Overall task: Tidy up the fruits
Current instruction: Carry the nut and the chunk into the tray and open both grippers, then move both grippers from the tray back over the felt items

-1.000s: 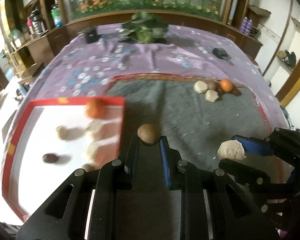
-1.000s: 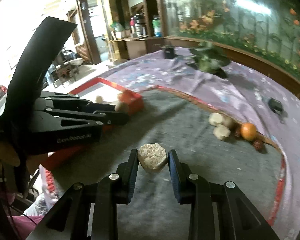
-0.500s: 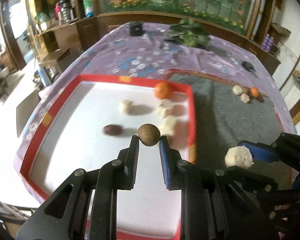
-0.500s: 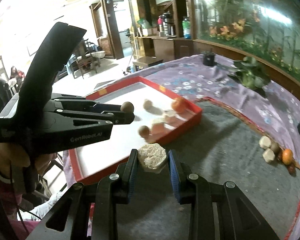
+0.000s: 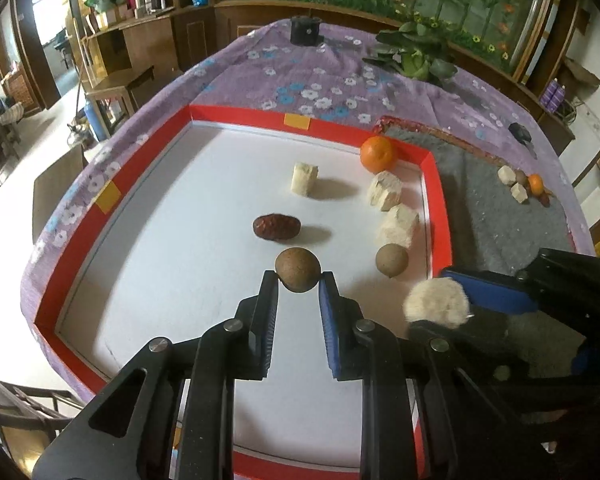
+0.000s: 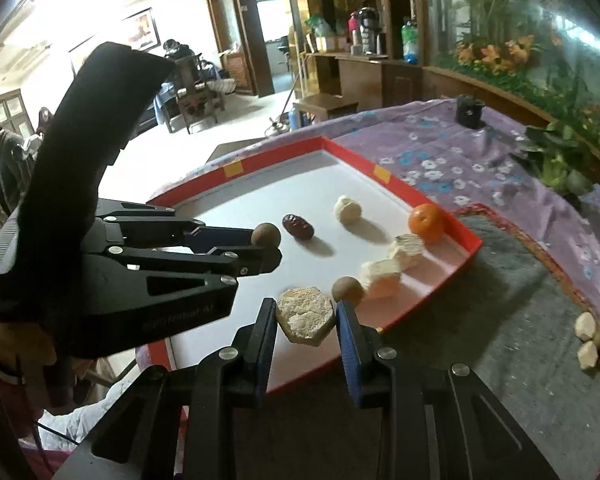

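Your left hand-held gripper (image 5: 299,282) is clamped on a small round brown fruit (image 5: 298,275), and your right hand-held gripper (image 6: 305,322) is clamped on a pale, flat-faced chunk of peeled fruit (image 6: 305,315); both grips are unchanged from a second ago. What has changed is position: a second ago both loads hung over the grey felt mat (image 5: 496,216), with the red-rimmed white tray (image 5: 236,114) off to the left. Both loads are now carried above the tray floor, the brown fruit near its middle and the pale chunk just inside the near right corner. Treat the transport as complete and the step in hand as the release, which is not yet done. Just beyond the left load lies a dark red wrinkled date (image 5: 276,227); to the right a second round brown fruit (image 5: 391,260) sits touching or just beside the first of two pale chunks (image 5: 397,225) lined along the right wall. Farther back stand a pale cylindrical piece (image 5: 303,178) and an orange mandarin (image 5: 376,154) in the far right corner. Place each load on bare white floor; the round fruit is likely to roll. A small cluster of fruit (image 5: 522,186) remains at the far edge of the mat, so further trips are required. The purple flowered cloth (image 5: 300,80) covers the surface beyond.
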Motion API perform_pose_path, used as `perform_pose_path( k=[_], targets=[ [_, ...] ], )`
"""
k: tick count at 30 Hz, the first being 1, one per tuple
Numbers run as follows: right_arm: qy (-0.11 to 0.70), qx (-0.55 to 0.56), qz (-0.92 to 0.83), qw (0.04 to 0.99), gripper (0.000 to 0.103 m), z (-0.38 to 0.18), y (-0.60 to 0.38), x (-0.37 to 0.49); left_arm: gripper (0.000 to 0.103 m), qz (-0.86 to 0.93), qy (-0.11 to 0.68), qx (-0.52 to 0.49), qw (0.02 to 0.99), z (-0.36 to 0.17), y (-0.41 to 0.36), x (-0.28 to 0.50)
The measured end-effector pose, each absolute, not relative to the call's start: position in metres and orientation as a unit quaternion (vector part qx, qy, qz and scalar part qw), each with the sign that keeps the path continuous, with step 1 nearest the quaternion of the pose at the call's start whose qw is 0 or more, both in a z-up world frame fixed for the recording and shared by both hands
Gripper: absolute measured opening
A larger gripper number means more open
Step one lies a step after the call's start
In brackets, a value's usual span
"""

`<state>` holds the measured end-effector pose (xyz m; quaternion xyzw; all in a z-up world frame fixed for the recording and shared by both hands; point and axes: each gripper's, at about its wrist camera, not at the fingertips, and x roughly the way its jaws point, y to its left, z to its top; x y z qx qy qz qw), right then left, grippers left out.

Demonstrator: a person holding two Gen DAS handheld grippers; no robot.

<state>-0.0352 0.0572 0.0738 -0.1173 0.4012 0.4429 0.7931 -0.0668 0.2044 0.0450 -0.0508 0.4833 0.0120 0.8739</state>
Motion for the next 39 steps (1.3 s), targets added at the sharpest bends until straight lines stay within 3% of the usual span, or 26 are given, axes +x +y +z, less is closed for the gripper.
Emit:
perform_pose_path(
  k=[16, 18, 20, 21, 39],
  targets=[
    [0.424, -0.155, 0.442, 0.775, 0.032, 0.044, 0.087, -0.022, 0.021, 0.033, 0.503, -0.071, 0.861, 0.031, 0.217, -0.059],
    [0.428, -0.15, 0.442, 0.774, 0.032, 0.045, 0.085, -0.021, 0.031, 0.033, 0.504, -0.071, 0.86, 0.031, 0.216, -0.059],
    [0.424, -0.15, 0.441, 0.776, 0.035, 0.048, 0.082, -0.023, 0.049, 0.034, 0.498, -0.072, 0.864, 0.034, 0.217, -0.061],
    [0.419, -0.152, 0.439, 0.78, 0.035, 0.051, 0.079, -0.026, 0.05, 0.036, 0.492, -0.074, 0.866, 0.037, 0.217, -0.063],
    [0.399, -0.073, 0.374, 0.834, 0.044, 0.083, -0.023, -0.024, 0.05, 0.01, 0.462, -0.051, 0.885, 0.069, 0.159, -0.057]
  ],
)
